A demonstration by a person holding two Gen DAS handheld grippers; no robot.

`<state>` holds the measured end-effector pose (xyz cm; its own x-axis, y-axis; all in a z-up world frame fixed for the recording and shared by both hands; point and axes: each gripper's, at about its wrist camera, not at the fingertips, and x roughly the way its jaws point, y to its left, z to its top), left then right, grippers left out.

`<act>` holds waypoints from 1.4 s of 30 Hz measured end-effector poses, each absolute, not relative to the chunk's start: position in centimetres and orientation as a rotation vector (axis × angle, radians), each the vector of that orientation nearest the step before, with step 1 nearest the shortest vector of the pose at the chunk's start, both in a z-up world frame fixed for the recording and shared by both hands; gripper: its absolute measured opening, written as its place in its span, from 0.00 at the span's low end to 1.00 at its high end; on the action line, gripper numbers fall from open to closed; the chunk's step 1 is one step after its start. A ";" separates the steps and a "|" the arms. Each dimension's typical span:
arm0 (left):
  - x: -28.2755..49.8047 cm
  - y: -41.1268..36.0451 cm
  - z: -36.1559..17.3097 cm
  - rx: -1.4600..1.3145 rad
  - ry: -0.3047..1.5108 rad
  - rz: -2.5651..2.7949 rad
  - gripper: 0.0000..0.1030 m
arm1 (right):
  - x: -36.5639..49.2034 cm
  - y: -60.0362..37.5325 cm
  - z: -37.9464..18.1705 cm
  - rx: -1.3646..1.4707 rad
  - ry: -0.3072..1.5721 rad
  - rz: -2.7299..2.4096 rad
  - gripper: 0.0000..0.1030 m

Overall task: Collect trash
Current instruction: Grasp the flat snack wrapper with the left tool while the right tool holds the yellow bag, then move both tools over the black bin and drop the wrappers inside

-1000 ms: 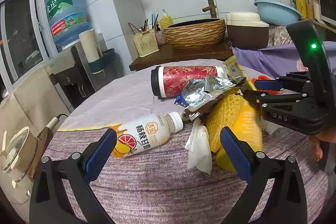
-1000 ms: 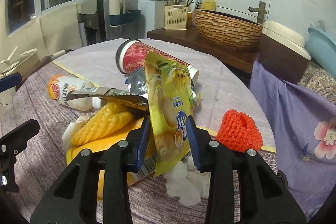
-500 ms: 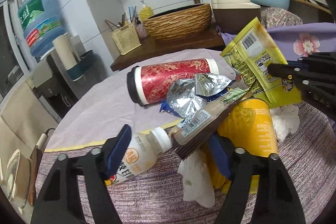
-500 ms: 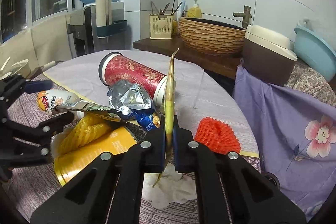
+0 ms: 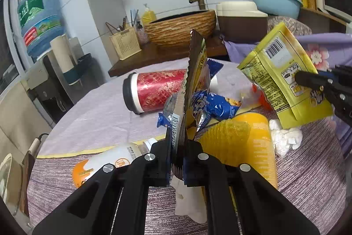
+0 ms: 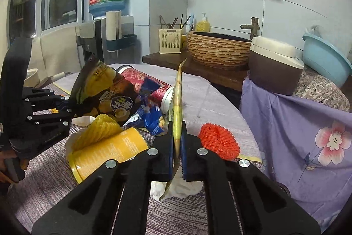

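Observation:
My left gripper (image 5: 178, 160) is shut on a brown snack wrapper (image 5: 193, 72), held edge-on above the table; it also shows in the right wrist view (image 6: 105, 91). My right gripper (image 6: 177, 158) is shut on a yellow chip bag (image 6: 178, 102), lifted off the table; the bag shows in the left wrist view (image 5: 283, 78). A blue wrapper (image 5: 215, 107), a yellow can (image 5: 248, 142), a yellow foam net (image 6: 101, 129), a red cup (image 5: 154, 89), a drink bottle (image 5: 105, 164), an orange-red foam net (image 6: 217, 142) and white tissues (image 5: 283, 142) lie on the table.
The round table (image 5: 99, 111) has a purple cloth. Behind it are a wooden counter (image 6: 211, 72) with a woven basin (image 6: 217, 50), a brown bin (image 6: 275, 67), a water dispenser (image 5: 41, 21) and a floral-covered surface (image 6: 308, 131) at the right.
My left gripper closed on the brown wrapper and lifted it upright. My right gripper raised the yellow chip bag higher.

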<state>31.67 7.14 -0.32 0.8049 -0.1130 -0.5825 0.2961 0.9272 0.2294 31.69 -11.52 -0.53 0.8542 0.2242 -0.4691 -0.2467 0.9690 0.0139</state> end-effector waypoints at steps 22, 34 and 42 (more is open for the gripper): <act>18.2 7.1 3.8 0.119 0.406 -0.194 0.07 | 22.1 -17.9 0.9 0.080 0.426 0.336 0.05; 14.6 1.0 1.9 0.021 0.434 -0.329 0.07 | 16.6 -25.5 -2.1 0.189 0.461 0.233 0.05; 14.4 -4.2 0.7 0.033 0.455 -0.416 0.07 | 14.8 -31.6 -5.6 0.236 0.519 0.098 0.05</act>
<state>14.39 -4.17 0.67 0.8158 -0.3828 -0.4335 0.3972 0.9157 -0.0612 14.82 -31.56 -5.64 0.8644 0.1522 -0.4792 -0.0329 0.9682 0.2482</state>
